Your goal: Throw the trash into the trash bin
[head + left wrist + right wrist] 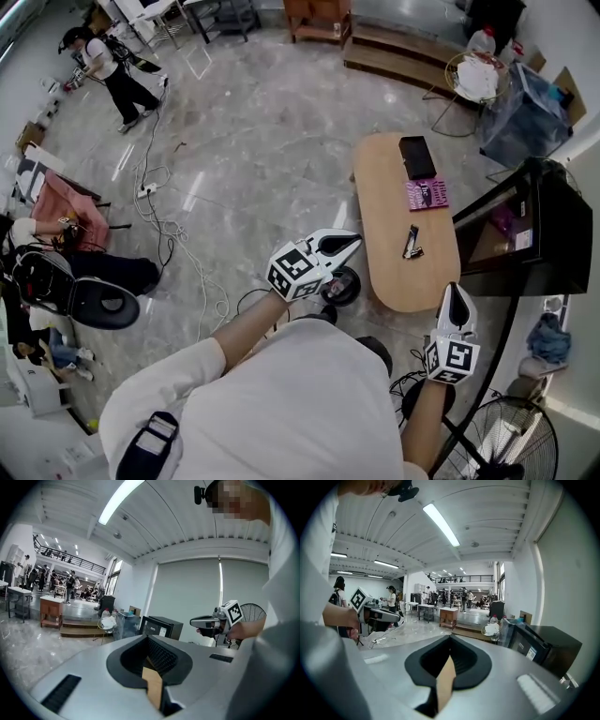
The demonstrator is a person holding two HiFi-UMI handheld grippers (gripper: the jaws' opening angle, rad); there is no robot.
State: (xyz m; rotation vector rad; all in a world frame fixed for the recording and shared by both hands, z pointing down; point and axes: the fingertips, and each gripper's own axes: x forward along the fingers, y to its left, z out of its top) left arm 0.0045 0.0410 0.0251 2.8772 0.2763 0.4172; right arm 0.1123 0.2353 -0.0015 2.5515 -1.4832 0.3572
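Two hand-held grippers are held out above the shiny grey stone floor: the left hand-held gripper and the right hand-held gripper. Both are made of smooth white plastic with black jaws, and a cube with black and white square markers is carried on each. Both are clenched, jaws together, with nothing between them. The trash bin, lined with a crinkly see-through bag, is set well apart from both, past the far end of the worktop and near a black cabinet. The worktop is long, rounded and made of pale wood. On it are laid a flat black slab, a pink book with writing too small to be read, and a small black and white thing. A white label is stuck on the cabinet, but it cannot be read
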